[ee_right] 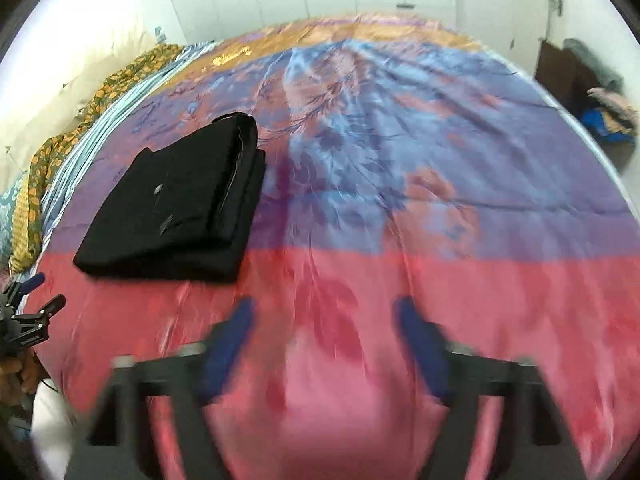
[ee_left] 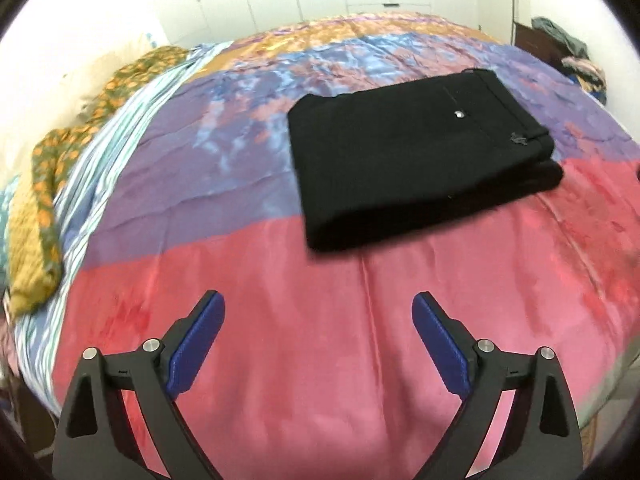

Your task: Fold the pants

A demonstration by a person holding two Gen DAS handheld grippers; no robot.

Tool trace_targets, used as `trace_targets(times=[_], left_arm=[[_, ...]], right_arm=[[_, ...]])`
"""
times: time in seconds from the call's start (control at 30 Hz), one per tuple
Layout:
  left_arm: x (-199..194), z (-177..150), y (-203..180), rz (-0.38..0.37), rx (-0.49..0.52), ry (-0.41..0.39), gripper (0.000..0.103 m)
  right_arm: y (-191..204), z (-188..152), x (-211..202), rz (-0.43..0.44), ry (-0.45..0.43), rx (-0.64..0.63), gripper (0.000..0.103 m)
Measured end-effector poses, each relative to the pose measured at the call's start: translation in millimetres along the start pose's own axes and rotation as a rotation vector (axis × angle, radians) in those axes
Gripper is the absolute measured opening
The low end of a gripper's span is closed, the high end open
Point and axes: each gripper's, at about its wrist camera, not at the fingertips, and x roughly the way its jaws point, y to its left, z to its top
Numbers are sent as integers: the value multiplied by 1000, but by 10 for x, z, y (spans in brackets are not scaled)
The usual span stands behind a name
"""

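Lying folded into a thick black rectangle, the pants (ee_left: pixel 420 156) sit mid-bed on the bedspread (ee_left: pixel 320 320), where its purple band meets the pink one. The left gripper (ee_left: pixel 318 312) and right gripper (ee_right: pixel 322 320) both hover spread and empty, short of them. The cloth looks soft, limp and fairly light; stacked layers would likely slide, so pinching through the folded near edge seems safest.

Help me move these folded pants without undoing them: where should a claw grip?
Grip the black pants at the rounded fold edge facing the left claw, coming in low from the near side. There all layers join; the waistband end shows loose stacked edges.
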Motion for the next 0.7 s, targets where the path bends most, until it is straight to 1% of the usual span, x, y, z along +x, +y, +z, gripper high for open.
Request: trace_targets(times=[0.03, 0.07, 0.13, 0.17, 0.23, 0.3, 0.37, 0.5, 0.7], left_arm=[[-73, 3, 16, 4, -14, 0, 95], [-177, 18, 60, 8, -30, -4, 95], [-334, 83, 92, 11, -53, -15, 98], [-451, 98, 107, 11, -68, -28, 98], [-648, 147, 154, -1, -93, -56, 100], [-849, 161, 200, -20, -117, -89, 100], [-1048, 163, 247, -12, -130, -128, 101], [-1342, 186, 313, 36, -135, -188, 102], [-1486, 183, 328, 70, -137, -202, 102]], right_arm=[[23, -46, -84, 7, -7, -1, 103], [142, -151, -179, 6, -4, -13, 103], [306, -283, -279, -23, -8, -45, 103], [435, -372, -352, -46, -29, -67, 103], [618, -502, -475, -64, -71, -92, 103], [778, -541, -580, -73, -103, -121, 103], [948, -543, -704, -84, -133, -159, 103], [1192, -489, -982, -98, -194, -215, 103], [1386, -373, -1419, -92, -268, -216, 103]])
